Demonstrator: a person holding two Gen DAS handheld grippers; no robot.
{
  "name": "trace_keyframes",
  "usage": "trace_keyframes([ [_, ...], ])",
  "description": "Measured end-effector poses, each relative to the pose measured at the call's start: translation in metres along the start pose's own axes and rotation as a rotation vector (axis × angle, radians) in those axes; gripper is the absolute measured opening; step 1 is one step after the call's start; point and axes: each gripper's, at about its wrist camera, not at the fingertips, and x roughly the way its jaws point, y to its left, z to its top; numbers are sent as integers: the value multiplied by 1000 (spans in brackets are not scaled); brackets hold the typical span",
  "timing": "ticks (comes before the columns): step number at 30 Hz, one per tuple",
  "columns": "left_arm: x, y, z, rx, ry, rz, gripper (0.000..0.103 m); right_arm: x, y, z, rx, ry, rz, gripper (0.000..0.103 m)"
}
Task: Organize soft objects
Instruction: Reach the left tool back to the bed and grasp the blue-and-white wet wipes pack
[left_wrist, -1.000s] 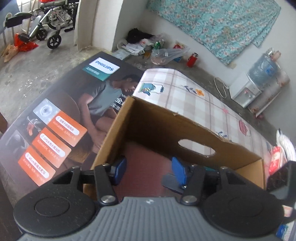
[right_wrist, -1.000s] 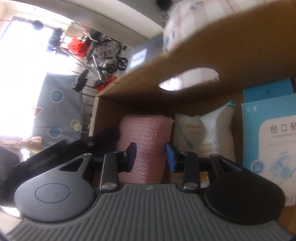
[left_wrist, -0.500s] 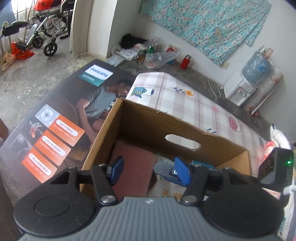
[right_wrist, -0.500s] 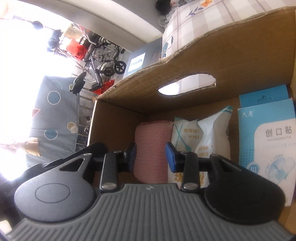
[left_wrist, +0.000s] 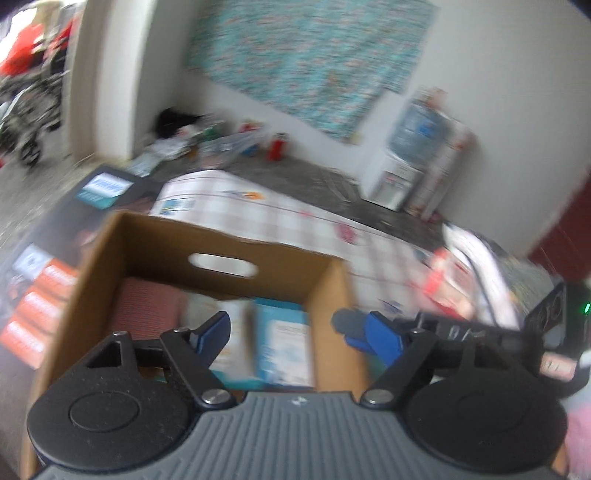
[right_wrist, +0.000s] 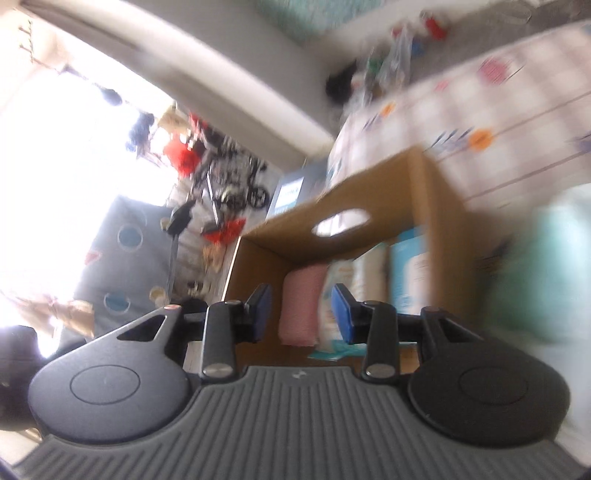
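A cardboard box (left_wrist: 147, 243) is sitting on a checked sheet (left_wrist: 280, 218), holding a pink cloth roll (right_wrist: 299, 306) at one end, a white packet (right_wrist: 338, 295) touching it and a blue packet (left_wrist: 284, 332) beyond. A poster (left_wrist: 40, 295) is lying beside the box, with a patterned cloth (left_wrist: 310, 59) hanging on the far wall above a water dispenser (left_wrist: 402, 162) and a wheelchair (right_wrist: 229, 181) standing near the bright doorway. Both views are blurring. The left gripper (left_wrist: 295, 334) is hanging wide open and empty above the box's rim, wider than half a second ago. The right gripper (right_wrist: 301, 310) is gaping, holding nothing, now higher and farther back from the roll
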Motion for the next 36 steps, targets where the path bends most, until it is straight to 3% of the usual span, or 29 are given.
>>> trace_keyframes([
  [7,23,-99,-50,208,52,-143,82,-124,-59,-7,-20,-176,-125,40],
  [12,51,-152,-77,277,102,-211,80,-180,-107,-14,-28,-268,-286,41],
  [17,81,-188,-96,314,97,-210,63,-184,-161,-14,21,-245,-441,42],
  [21,107,-202,-111,323,151,-214,49,-162,-190,-7,37,-177,-531,45],
  [27,126,-199,-120,301,211,-218,37,-123,-212,9,52,-89,-554,52],
  [36,134,-202,-122,306,214,-219,31,-119,-199,13,52,-57,-542,55],
])
